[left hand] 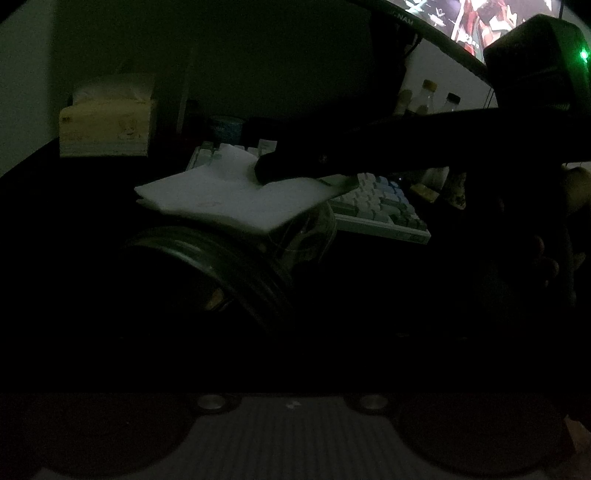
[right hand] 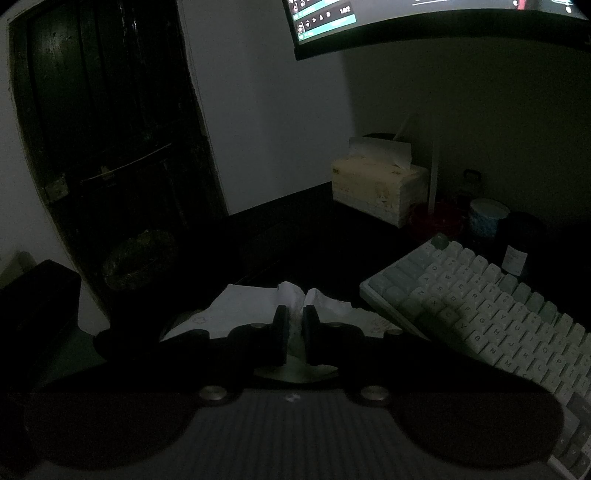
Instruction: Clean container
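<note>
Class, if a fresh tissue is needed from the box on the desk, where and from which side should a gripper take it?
Pinch the upright tissue that stands out of the top of the tissue box, coming down from above. It stands free as a thin sheet, so the fingers can close on its two faces.

Room dim, lit mainly by a monitor (right hand: pixel 436 22) mounted above the dark desk (right hand: pixel 295 236). Pale wall (right hand: pixel 277 129) behind. Dark wooden door (right hand: pixel 110 129) stands beyond the desk's left edge. Tissue box (right hand: pixel 376 188) near the desk's back edge; pale keyboard (right hand: pixel 480 314) toward its right side.
</note>
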### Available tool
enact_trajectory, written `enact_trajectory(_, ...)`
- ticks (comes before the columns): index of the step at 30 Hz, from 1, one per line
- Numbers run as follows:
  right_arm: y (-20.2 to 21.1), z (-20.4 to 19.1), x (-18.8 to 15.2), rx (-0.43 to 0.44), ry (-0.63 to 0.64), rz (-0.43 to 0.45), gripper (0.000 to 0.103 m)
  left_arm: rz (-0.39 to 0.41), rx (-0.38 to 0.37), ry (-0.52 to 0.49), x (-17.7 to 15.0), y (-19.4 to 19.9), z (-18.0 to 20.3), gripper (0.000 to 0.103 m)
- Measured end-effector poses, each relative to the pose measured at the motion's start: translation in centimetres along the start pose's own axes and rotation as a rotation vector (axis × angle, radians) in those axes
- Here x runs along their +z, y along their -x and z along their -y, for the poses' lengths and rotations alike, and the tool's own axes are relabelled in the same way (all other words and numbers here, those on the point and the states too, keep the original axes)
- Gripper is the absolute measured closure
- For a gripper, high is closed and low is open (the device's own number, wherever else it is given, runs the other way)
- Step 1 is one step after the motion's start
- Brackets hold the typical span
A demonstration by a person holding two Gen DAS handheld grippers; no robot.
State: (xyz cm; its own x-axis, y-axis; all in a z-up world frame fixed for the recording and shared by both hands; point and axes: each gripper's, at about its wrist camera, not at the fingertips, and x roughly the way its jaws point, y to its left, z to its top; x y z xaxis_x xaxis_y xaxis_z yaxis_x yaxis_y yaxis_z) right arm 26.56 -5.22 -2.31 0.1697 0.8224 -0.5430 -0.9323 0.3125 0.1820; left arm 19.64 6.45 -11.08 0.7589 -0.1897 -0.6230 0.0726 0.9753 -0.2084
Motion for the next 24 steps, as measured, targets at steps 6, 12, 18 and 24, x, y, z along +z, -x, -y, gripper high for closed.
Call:
enact_trajectory(6, 0.0, 0.2, 0.0, 0.001, 0.001, 0.0, 0.092, -0.001, -0.001, -0.002, 0.1, 0.0, -0.1, 0.033)
enact_trajectory(12, 0.3, 0.1, -0.2, 0.007, 0.012, 0.001, 0.092, -0.002, -0.002, -0.002, 0.1, 0.0, -0.1, 0.033)
enact_trajectory(18, 0.2, -0.1, -0.1, 0.009, -0.007, -0.004, 0.092, -0.002, 0.001, 0.001, 0.0, 0.1, 0.1, 0.033)
enact_trajectory(24, 0.4, -1.3, -0.1, 0.106, -0.023, -0.022, 0.092, -0.009, -0.013, -0.065, -0.4, 0.2, 1.0, 0.034)
